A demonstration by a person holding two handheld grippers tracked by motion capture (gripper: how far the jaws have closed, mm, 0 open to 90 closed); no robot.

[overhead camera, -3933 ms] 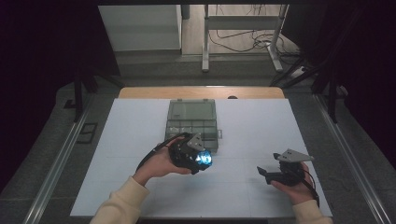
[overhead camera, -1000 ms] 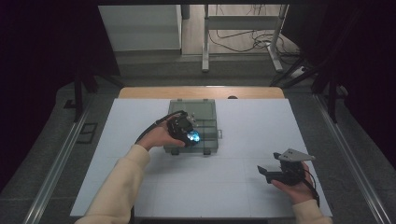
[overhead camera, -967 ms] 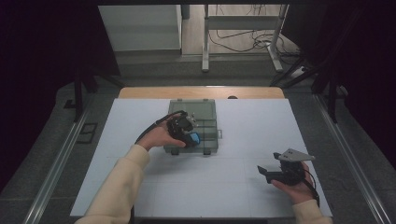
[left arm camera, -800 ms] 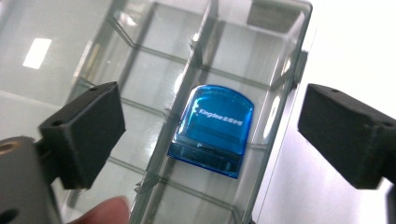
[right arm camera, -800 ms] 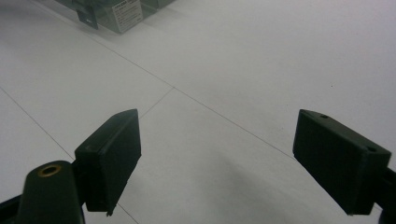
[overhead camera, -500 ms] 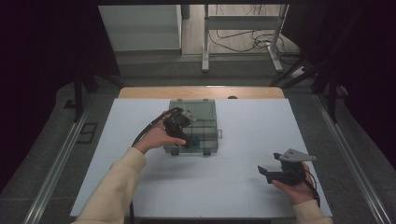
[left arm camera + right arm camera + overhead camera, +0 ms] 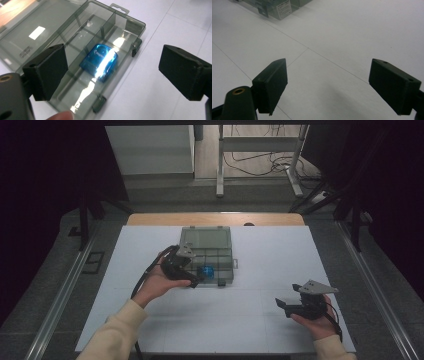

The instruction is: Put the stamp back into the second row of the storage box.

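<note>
Box [image 7: 207, 254] mid-table; gadget [image 7: 99, 61] in its near-row slot, my left claw [image 7: 192, 277] by it; right claw [image 7: 289, 306] well off right.

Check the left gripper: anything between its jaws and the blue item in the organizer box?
Nothing visible. The left gripper is open just above the clear organizer box, whose lid lies folded back. The blue item sits uncovered in a compartment; only its low divider walls flank it.

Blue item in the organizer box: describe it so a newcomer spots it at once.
On the white table lies a clear grey organizer box, lid open. In a compartment on its near row sits a glossy blue item, the only coloured thing inside; the other compartments look empty.
</note>
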